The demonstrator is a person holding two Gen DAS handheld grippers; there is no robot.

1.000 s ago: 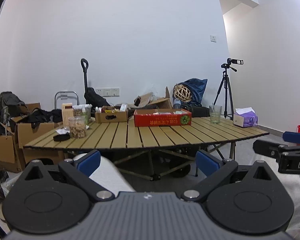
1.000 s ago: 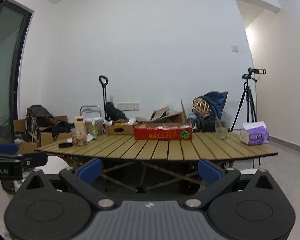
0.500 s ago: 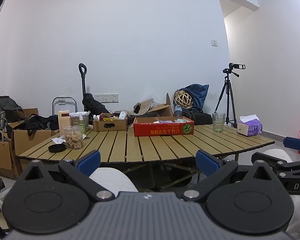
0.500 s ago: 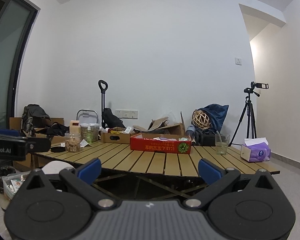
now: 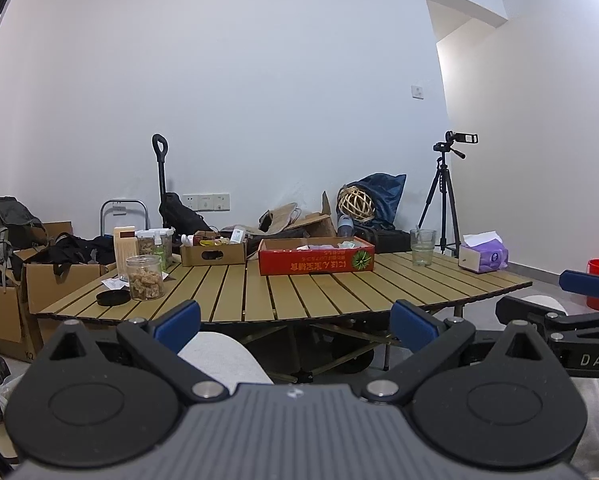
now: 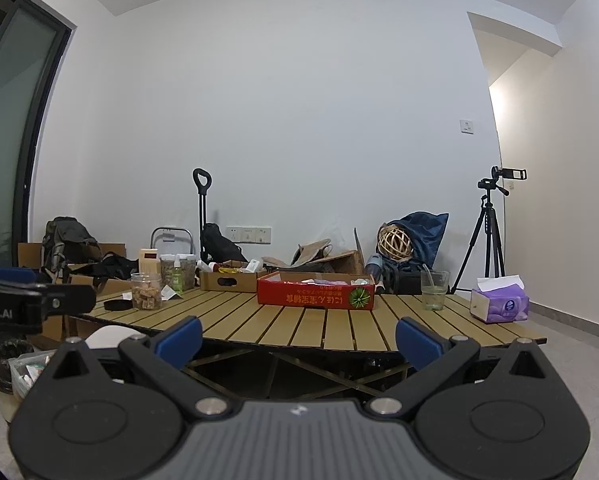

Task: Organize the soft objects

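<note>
A red cardboard box [image 5: 315, 261] [image 6: 314, 295] sits at the back middle of the slatted wooden table [image 5: 299, 296] [image 6: 319, 324], with pale soft items showing over its rim. A purple tissue pack [image 5: 484, 258] [image 6: 499, 305] lies at the table's right end. My left gripper [image 5: 296, 321] is held open in front of the table's near edge, nothing between its fingers. My right gripper [image 6: 298, 338] is also open and empty, level with the table edge. Each gripper shows at the side of the other's view.
On the table: a glass [image 5: 422, 247], a jar of brown snacks [image 5: 145, 278] beside its black lid [image 5: 113, 298], a small brown box [image 5: 213, 252]. Cardboard boxes and bags stand on the left floor, a tripod [image 5: 445, 196] at back right. A person's knee [image 5: 223, 356] is below.
Both grippers have risen, so the tabletop now shows more from above rather than edge-on. Both stayed open and empty.
</note>
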